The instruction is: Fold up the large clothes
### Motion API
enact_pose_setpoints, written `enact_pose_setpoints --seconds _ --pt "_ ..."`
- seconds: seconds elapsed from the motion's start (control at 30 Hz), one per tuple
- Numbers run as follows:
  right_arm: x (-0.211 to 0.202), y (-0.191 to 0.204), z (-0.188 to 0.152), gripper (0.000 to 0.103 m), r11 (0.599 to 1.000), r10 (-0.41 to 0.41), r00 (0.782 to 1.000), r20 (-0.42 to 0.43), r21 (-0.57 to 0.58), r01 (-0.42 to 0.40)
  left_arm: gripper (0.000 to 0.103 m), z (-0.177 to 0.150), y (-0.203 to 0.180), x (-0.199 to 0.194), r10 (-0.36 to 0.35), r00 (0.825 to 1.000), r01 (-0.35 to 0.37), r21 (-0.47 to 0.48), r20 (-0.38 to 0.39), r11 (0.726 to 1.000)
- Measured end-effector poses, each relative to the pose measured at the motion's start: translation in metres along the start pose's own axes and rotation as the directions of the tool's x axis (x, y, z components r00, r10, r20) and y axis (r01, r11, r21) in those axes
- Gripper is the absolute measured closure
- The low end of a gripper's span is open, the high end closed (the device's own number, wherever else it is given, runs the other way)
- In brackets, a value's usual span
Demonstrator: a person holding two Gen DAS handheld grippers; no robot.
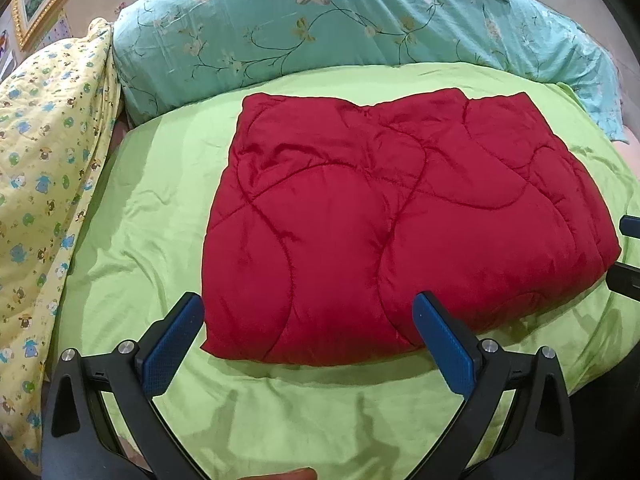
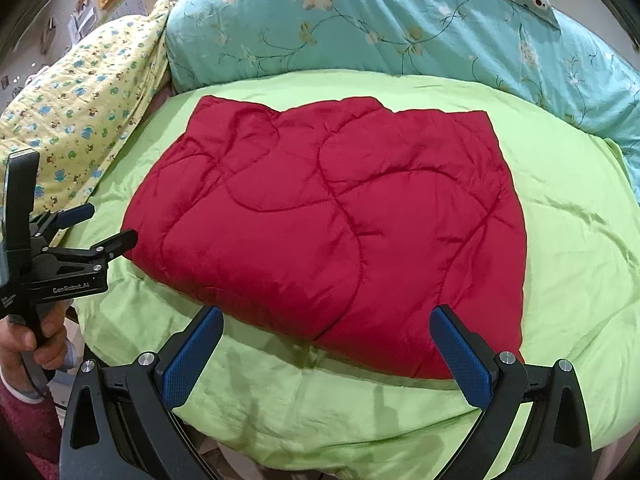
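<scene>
Left gripper (image 2: 106, 226), marked "GenRobot.AI", gapes beside folded red quilt (image 2: 332, 232).

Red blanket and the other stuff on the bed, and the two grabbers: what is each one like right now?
Red quilted blanket: folded into a thick rectangle, lying flat on the green sheet, nothing gripping it.
Green sheet: spread out, lightly wrinkled.
Teal floral quilt: bunched up behind the blanket.
Yellow animal-print quilt: heaped at the left.
Left gripper: fingers open, empty.
Right gripper: fingers open, empty.
</scene>
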State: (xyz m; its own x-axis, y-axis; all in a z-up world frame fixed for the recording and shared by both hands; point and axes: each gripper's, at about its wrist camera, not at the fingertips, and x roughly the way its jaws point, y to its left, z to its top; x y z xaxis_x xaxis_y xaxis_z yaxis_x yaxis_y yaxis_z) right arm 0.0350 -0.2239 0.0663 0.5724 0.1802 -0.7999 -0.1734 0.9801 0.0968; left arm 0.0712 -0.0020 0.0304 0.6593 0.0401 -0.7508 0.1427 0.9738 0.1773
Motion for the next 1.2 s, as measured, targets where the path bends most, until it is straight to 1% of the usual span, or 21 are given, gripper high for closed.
enact_pose_setpoints --seconds 0.47,0.8,1.2 --pt "0.016 -0.003 0.011 0.000 1.000 0.006 1.000 -0.028 -0.001 -0.007 0.000 0.011 -0.005 0.013 -0.002 1.000 0.002 0.013 -0.011 1.000" --pt "0.019 -0.004 0.018 0.000 1.000 0.012 1.000 -0.028 -0.006 -0.012 0.000 0.019 -0.006 0.019 -0.002 1.000 0.002 0.023 -0.013 1.000" --pt "0.021 -0.003 0.029 0.000 1.000 0.008 1.000 -0.028 -0.013 -0.009 0.000 0.026 -0.005 0.023 -0.008 1.000 0.009 0.011 -0.011 1.000"
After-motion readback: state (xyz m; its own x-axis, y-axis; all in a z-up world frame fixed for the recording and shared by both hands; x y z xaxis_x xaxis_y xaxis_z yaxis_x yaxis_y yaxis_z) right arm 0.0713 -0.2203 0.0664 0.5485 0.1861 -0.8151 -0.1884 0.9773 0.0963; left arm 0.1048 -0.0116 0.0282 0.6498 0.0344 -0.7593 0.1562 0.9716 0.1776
